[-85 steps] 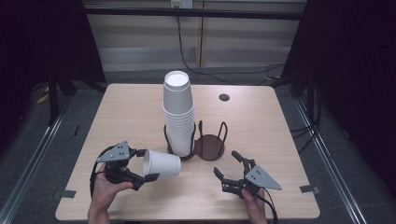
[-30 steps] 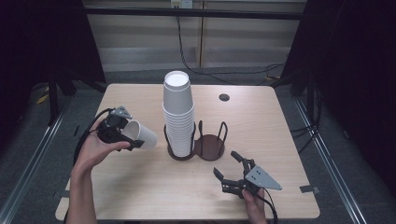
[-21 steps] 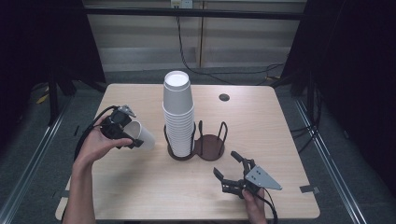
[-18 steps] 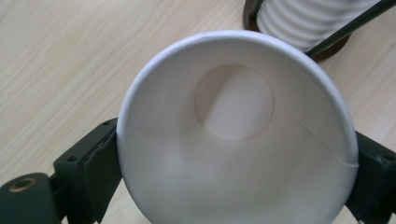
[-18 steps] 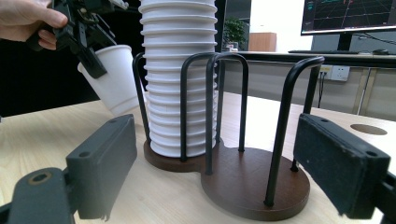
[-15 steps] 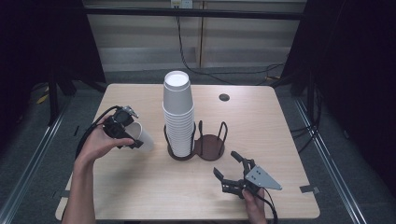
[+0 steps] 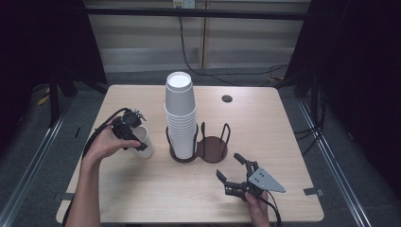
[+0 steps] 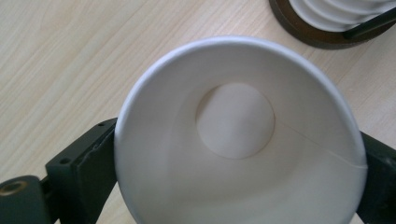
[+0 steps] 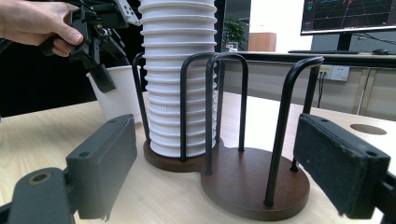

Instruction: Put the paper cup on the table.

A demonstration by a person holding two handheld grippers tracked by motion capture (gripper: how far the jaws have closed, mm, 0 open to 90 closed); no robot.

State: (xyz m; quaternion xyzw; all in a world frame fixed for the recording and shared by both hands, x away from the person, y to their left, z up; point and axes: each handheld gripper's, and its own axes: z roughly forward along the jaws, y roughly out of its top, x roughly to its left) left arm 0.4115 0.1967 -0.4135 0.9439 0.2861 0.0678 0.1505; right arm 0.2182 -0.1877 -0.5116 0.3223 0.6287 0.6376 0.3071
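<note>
Since the earlier frames, my left gripper (image 7: 134,137) has carried the single paper cup (image 7: 144,144) from lying tilted in the air down to the table (image 7: 142,189), where it now stands upright with its mouth up, at about nine o'clock from the cup holder (image 7: 201,146) and just beside it. Its jaws have just been opening; the cup is between them, its rim reaching to each jaw in the left gripper view (image 8: 238,135), but I cannot tell whether the pads press on the wall. The tall stack of cups (image 7: 180,116) sits in the holder's left ring; the right ring is bare. My right gripper (image 7: 235,176) rests near the table's six o'clock edge, at about five o'clock from the holder, its jaws spread wide with nothing between them, looking at the holder (image 9: 252,182).
</note>
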